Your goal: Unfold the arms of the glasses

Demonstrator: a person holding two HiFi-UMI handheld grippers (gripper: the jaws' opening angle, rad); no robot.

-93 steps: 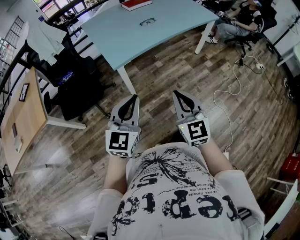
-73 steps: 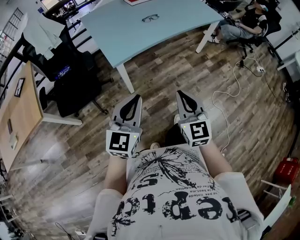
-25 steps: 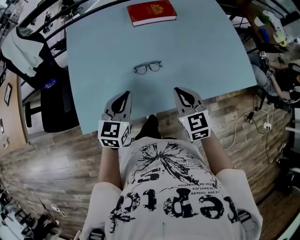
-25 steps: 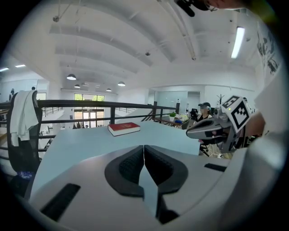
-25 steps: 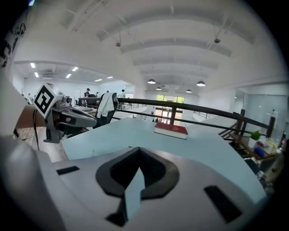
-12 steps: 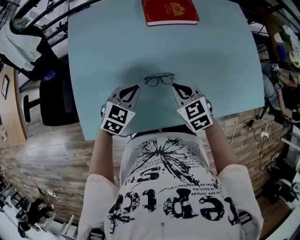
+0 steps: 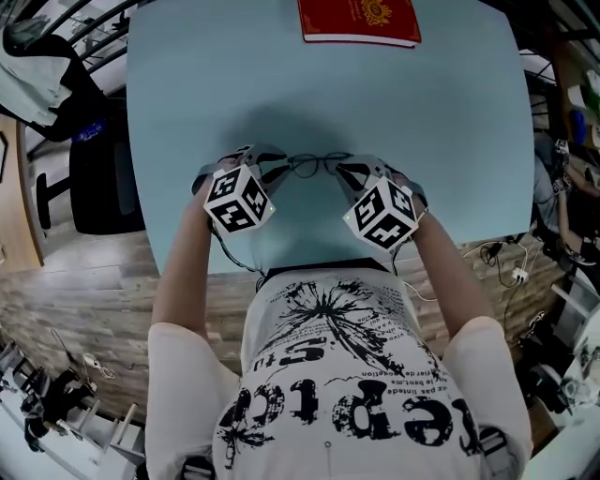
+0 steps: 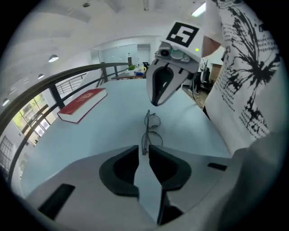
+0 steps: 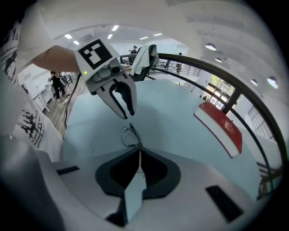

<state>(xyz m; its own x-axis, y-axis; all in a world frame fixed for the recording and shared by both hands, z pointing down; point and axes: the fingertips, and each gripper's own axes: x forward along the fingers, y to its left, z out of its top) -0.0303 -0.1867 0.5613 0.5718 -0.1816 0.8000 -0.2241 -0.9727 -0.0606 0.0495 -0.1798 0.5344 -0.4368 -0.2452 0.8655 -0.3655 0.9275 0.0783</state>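
Note:
Thin dark-rimmed glasses [image 7: 314, 166] lie on the pale blue table [image 7: 187, 94] with their arms folded. My left gripper [image 7: 272, 170] points down at their left end and my right gripper [image 7: 345, 171] at their right end. In the left gripper view the jaws [image 8: 144, 151] stand a narrow gap apart, and the end of the glasses [image 8: 152, 128] sits in that gap; whether the pads press on it does not show. In the right gripper view the tips [image 9: 139, 150] are together, right at the other end of the glasses [image 9: 128, 137].
A red book [image 7: 358, 19] lies at the table's far edge, well beyond the glasses. The table's near edge runs just under my forearms. A dark office chair [image 7: 94, 178] stands on the wood floor to the left of the table.
Both grippers have moved forward and down across the table and tipped downwards. They now meet the two ends of the glasses. Before that they hovered short of them.

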